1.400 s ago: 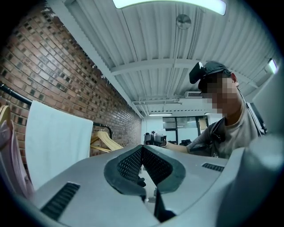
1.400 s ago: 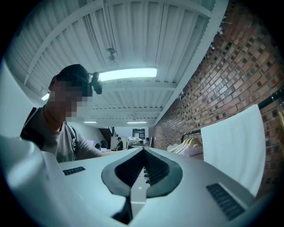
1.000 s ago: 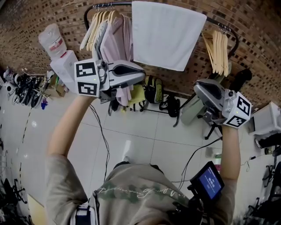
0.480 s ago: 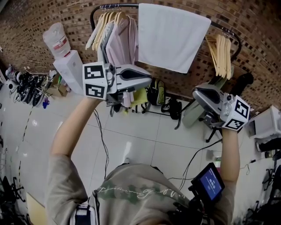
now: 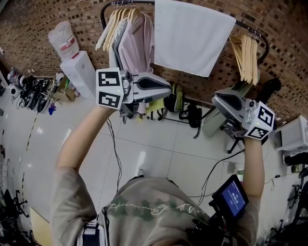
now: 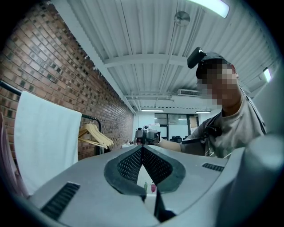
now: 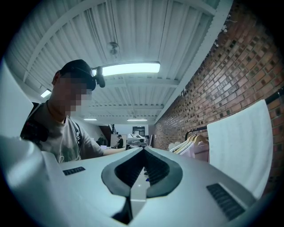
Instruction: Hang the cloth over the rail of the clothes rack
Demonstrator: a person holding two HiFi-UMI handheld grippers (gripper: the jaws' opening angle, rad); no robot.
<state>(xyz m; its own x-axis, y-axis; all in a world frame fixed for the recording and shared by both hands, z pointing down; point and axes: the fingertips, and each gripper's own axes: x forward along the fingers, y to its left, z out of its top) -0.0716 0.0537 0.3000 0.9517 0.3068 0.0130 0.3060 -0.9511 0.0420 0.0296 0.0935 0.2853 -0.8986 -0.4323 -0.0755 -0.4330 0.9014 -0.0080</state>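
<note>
— Left gripper (image 5: 168, 89) first: we hold it raised, jaws pressed together with nothing between them.
— And our right gripper (image 5: 215, 99)?
— Same there: jaws closed and empty. It sits at roughly the same height, well apart from the left one, and the two tips point toward each other.
— Where's the cloth (image 5: 190, 36)?
— We see it draped over the rail (image 5: 241, 25), white and flat in front of the brick wall (image 5: 48, 14). It hangs between the pink clothes (image 5: 137, 45) on its left and the bare wooden hangers (image 5: 248, 55) on its right.
— Are we touching it?
— No, both grippers are below it and clear of it.
— Anything else?
— Left of the rail we see a water bottle (image 5: 62, 41) on a white dispenser (image 5: 82, 72).
</note>
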